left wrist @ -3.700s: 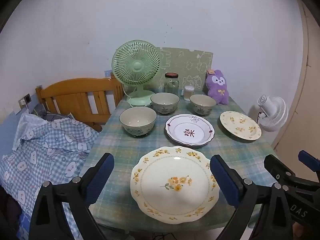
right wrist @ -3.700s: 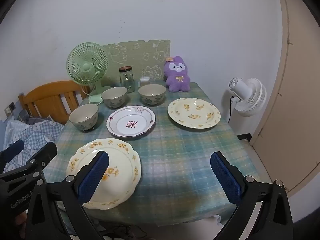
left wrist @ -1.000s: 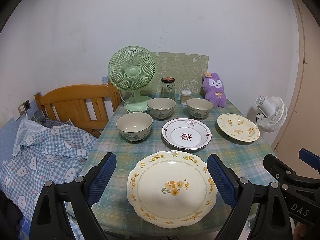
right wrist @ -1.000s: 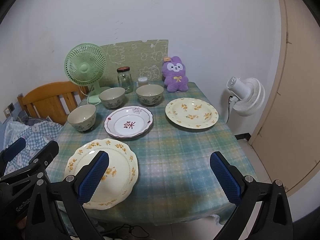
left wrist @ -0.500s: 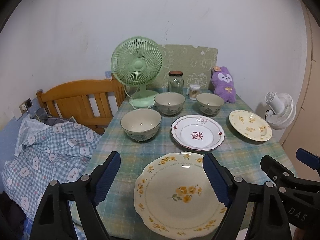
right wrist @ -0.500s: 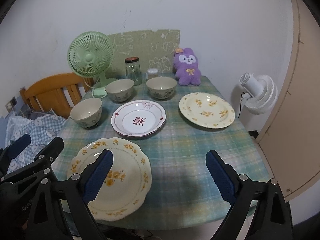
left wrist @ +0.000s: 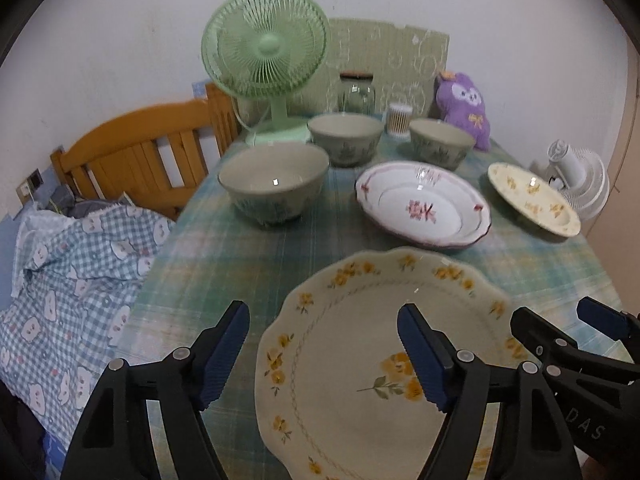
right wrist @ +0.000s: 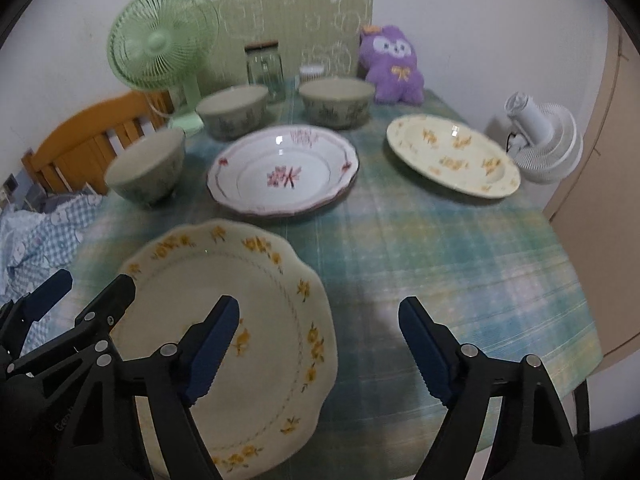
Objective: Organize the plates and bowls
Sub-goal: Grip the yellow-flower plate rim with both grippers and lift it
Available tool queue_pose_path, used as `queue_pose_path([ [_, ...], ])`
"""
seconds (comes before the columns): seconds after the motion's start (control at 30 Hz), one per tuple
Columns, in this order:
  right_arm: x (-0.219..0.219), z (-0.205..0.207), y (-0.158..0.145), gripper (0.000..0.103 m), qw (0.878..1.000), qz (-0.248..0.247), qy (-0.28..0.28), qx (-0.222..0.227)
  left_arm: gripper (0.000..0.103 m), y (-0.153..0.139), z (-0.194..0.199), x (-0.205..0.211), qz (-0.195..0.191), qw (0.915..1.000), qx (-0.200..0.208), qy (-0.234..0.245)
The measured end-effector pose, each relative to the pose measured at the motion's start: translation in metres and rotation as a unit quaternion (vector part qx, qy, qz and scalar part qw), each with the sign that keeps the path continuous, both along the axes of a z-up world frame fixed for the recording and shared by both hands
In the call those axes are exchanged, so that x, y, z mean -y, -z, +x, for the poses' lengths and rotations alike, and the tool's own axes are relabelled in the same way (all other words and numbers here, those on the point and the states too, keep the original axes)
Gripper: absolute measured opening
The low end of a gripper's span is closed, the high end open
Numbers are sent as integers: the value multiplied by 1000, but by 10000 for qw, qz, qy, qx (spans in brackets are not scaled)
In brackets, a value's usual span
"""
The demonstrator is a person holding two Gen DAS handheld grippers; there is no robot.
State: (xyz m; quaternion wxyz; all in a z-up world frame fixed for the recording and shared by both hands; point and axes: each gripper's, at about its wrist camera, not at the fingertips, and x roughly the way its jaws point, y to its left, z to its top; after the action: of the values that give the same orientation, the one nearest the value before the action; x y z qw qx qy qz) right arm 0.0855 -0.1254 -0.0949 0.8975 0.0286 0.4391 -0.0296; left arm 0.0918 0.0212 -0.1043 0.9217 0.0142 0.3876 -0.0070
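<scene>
The left hand-held gripper [left wrist: 323,350] is spread wide and empty, straddling the left rim of the big yellow-flowered plate [left wrist: 360,360] on the table [left wrist: 248,256]. The right hand-held gripper [right wrist: 319,344], equally wide and empty, straddles that plate's right rim; bowls and two more plates lie beyond.

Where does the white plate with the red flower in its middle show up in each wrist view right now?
Left wrist: the red-flower plate sits right of centre, beyond the big yellow-flower plate.
Right wrist: the red-flower plate sits at centre-left, above the yellow-flower plate.
Shared landmark: the green fan at the table's far left.
</scene>
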Motion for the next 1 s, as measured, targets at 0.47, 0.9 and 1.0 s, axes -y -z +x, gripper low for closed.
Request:
queue_pose_path([
  [0.47, -19, 30, 46, 64, 9976, -48, 45, -687, 58, 48, 28, -20, -215, 9966, -789, -7],
  [0.9, -16, 41, 42, 65, 9918, -20, 494, -1177, 55, 48, 41, -22, -297, 9902, -1329, 311],
  [1.0, -12, 37, 29, 65, 9906, -122, 621, -1214, 55, 38, 41, -16, -345, 9888, -1404, 368],
])
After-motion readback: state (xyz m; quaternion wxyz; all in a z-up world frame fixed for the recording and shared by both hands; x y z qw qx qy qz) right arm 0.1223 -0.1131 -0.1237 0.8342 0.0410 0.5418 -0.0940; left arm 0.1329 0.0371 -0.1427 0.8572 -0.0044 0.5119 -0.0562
